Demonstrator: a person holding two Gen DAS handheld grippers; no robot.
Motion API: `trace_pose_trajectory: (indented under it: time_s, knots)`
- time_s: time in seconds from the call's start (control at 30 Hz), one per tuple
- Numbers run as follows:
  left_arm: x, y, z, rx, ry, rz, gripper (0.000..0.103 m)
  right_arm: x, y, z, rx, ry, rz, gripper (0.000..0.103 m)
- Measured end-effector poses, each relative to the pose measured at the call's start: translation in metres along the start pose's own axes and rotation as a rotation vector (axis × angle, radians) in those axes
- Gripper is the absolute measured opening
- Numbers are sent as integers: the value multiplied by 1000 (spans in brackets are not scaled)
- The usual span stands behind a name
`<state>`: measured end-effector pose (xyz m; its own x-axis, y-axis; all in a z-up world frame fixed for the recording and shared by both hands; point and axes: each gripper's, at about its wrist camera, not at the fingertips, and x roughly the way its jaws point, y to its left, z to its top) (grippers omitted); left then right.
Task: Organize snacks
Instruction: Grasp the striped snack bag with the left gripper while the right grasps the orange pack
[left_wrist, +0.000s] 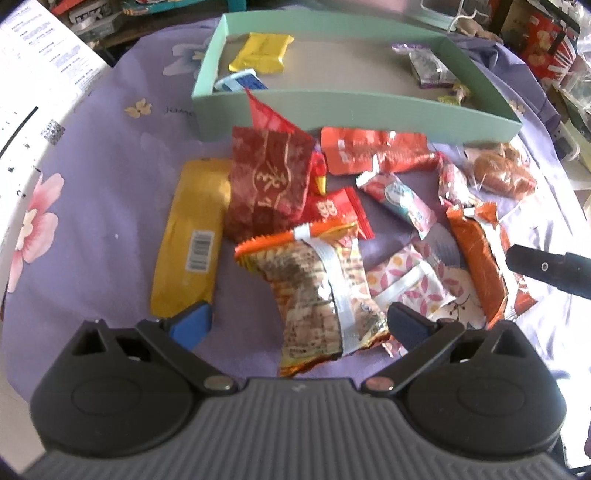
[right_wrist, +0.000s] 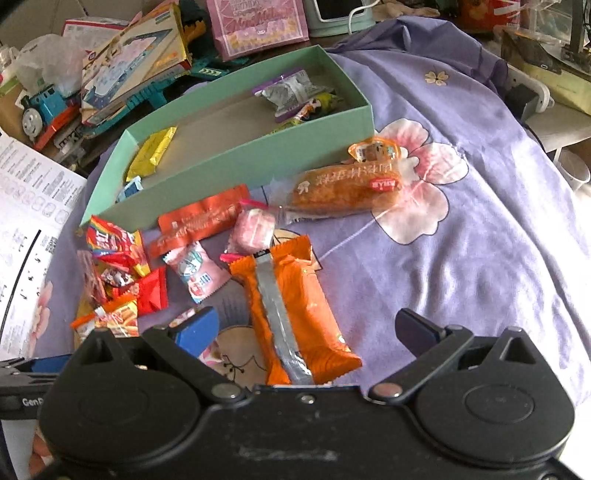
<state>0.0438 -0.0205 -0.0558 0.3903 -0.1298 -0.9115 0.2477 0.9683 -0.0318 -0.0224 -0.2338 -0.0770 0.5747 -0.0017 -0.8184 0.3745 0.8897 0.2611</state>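
Nearest the lens in the left wrist view, we are seeing the left hand-held gripper (left_wrist: 299, 325) with its blue-padded fingers (left_wrist: 194, 323) spread wide, released, straddling the lower end of a crinkled noodle-print packet (left_wrist: 317, 295) without pressing it. Reading from left to right, we are noting a long yellow bar wrapper (left_wrist: 192, 240) lying barcode-up on the lilac floral cloth (left_wrist: 92, 229), a dark red pouch (left_wrist: 269, 184) leaning over a small red candy (left_wrist: 332, 210), a flat red sachet (left_wrist: 369, 151), a pink-and-white sweet (left_wrist: 402, 199), an orange bar (left_wrist: 480, 258), and a clear-wrapped brown pastry (left_wrist: 498, 173). Beyond them a mint-green box (left_wrist: 351, 114) is resting on the cloth, holding a yellow packet (left_wrist: 264, 51) and a blue-and-white packet (left_wrist: 240, 81) at its left end and a purple-edged packet (left_wrist: 428, 66) at its right end.

In the right wrist view, we are seeing the right hand-held gripper (right_wrist: 306, 328) likewise released, its fingers (right_wrist: 197, 326) parted on either side of the orange bar (right_wrist: 299, 317), which is lying seam-up and untouched between them. To its left the loose snacks are clustering near the box front; to its right the brown pastry (right_wrist: 343, 188) is lying just beside the box (right_wrist: 240, 166) corner, with a small orange-lidded pack (right_wrist: 376, 149) touching its far edge.
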Motion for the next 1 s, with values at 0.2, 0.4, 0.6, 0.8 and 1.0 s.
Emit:
trace_pose_trajectory:
  time_s: [0.2,0.4,0.6,0.8,1.0]
  knots:
    - [2,-2,-3,17,-1,-80,55,9,9,-2,-41,5,-8,95]
    - [3,0,-3,13,0,-85,58,22,21,-4,-100,16,-61,83]
    - [9,2,-3,-3,22,-80,61,31,35,-16,-214,-8,-107,60]
    - [3,-5,-4,26,-4,-76,40,26,29,-12,-176,2,-52,50]
    - [-12,-12,-5,66,-36,-118,39,13,9,-7,-67,13,10,49]
